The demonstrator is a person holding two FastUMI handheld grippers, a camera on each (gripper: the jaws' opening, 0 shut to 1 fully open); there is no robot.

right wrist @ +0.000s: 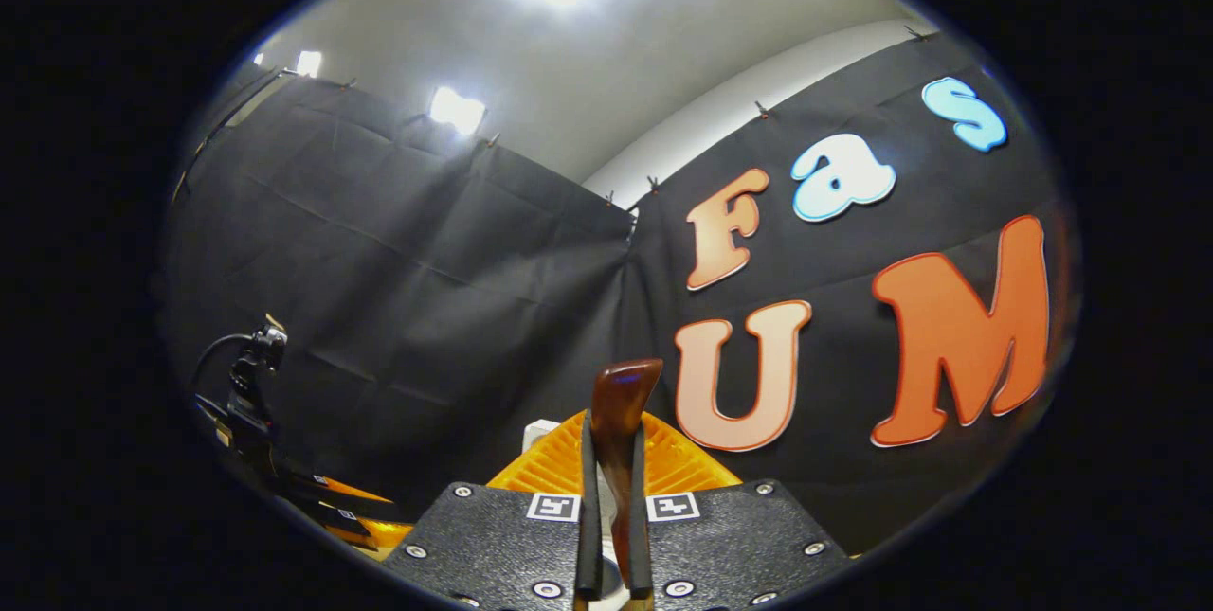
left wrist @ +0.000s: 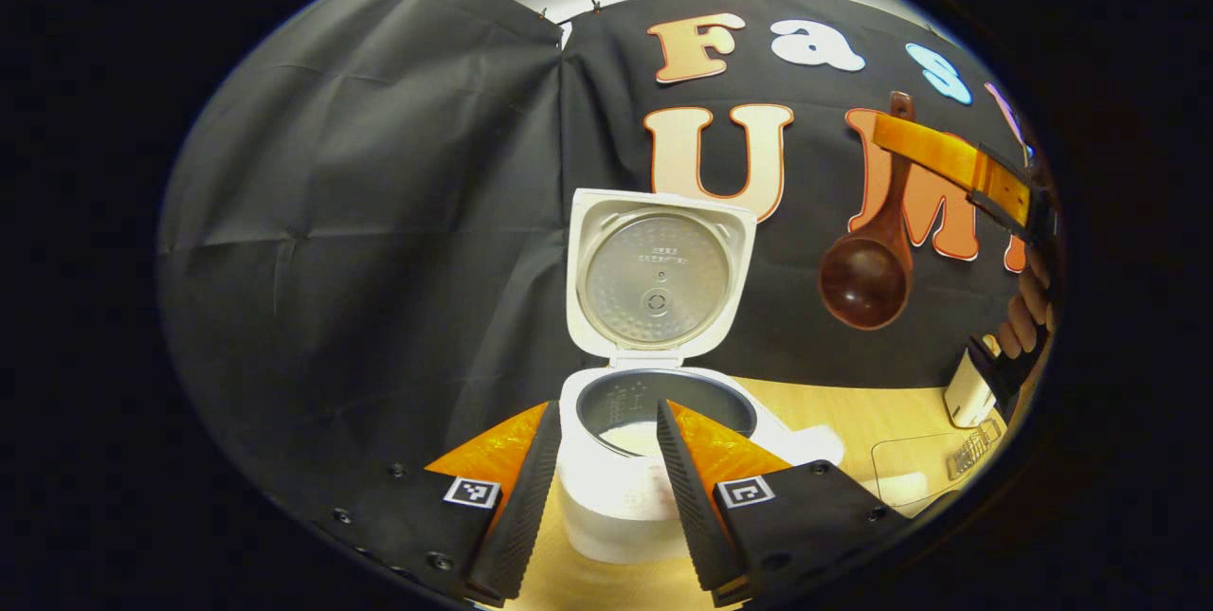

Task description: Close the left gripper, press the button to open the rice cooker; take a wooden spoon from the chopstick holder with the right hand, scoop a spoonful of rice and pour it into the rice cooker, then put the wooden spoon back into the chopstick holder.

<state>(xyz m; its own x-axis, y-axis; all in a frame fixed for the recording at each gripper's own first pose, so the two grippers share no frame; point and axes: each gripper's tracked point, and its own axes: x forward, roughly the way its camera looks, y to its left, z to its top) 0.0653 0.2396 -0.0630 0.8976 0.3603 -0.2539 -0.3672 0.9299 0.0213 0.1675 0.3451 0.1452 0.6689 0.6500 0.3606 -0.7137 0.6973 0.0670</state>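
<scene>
The white rice cooker (left wrist: 616,507) stands on the wooden table with its lid (left wrist: 659,279) swung up and the dark inner pot (left wrist: 663,403) exposed. My left gripper (left wrist: 606,417) is open just in front of the cooker, with nothing between its fingers. At the upper right, my right gripper (left wrist: 948,156) holds the wooden spoon (left wrist: 864,279) in the air by its handle, bowl hanging down, right of and above the cooker. In the right gripper view, the right gripper (right wrist: 616,459) is shut on the spoon handle (right wrist: 621,403), which sticks up between the fingers.
A hand (left wrist: 1028,308) grips the right gripper's body. On the table at the far right are a white upright holder (left wrist: 967,393), a clear container (left wrist: 910,474) and a small wire rack (left wrist: 976,445). The left gripper (right wrist: 332,497) appears low at the left.
</scene>
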